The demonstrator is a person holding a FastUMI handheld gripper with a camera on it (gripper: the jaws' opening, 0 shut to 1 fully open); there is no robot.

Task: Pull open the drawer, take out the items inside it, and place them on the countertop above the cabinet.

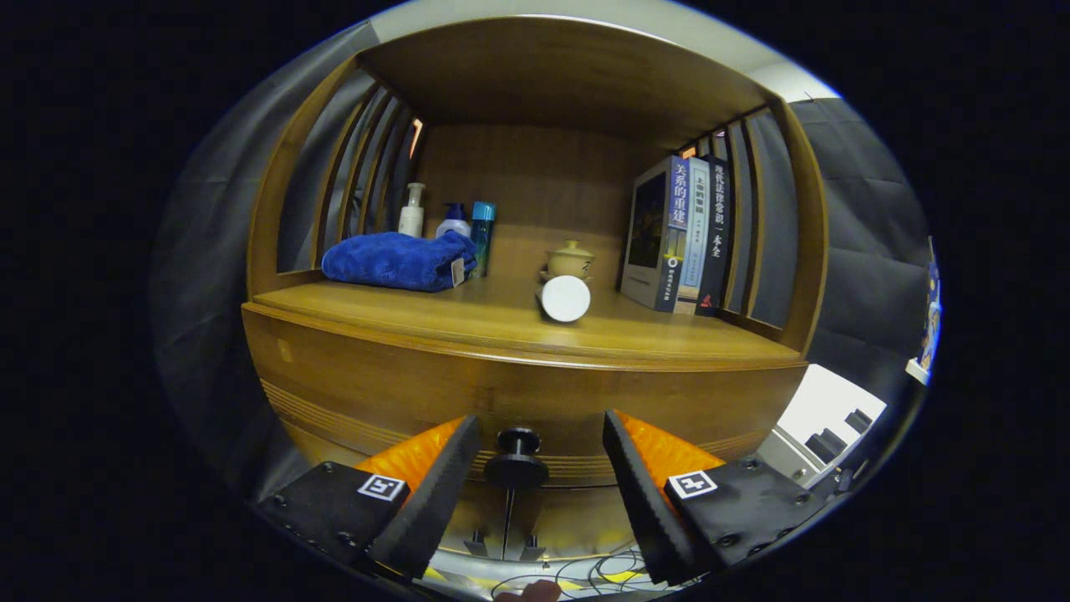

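drawer (535,410) front sits closed under the countertop (468,322), its round knob (517,458) at twelve o'clock between the gripper (542,435) fingers, which are spread apart, touching nothing, a white cylinder (565,298) lying beyond.

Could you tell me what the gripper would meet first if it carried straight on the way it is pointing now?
Most likely the black drawer knob: it sits between the open fingers of the gripper, with the wooden drawer front right behind it. How far off the knob is cannot be judged.
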